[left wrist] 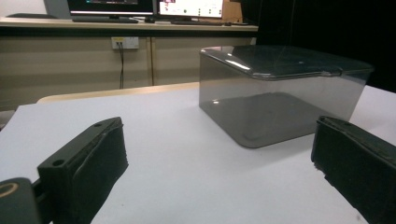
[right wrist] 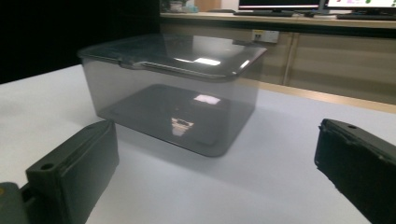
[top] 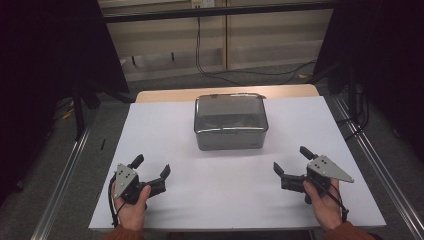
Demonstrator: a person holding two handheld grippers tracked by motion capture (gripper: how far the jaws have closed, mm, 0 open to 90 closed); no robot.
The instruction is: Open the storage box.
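Observation:
A smoky grey see-through plastic box with its lid on stands at the middle back of the white table. My left gripper rests near the front left, open, with nothing between its jaws, pointing toward the box. Its own view has the box ahead and to the right. At the front right my right gripper is open too and holds nothing. From it the box stands ahead and to the left. Both grippers are well short of the box.
Bare white tabletop lies between the grippers and the box. Metal rails run along both table sides over grey floor. A beige wall unit with cables stands behind the table. Monitors sit on a far counter.

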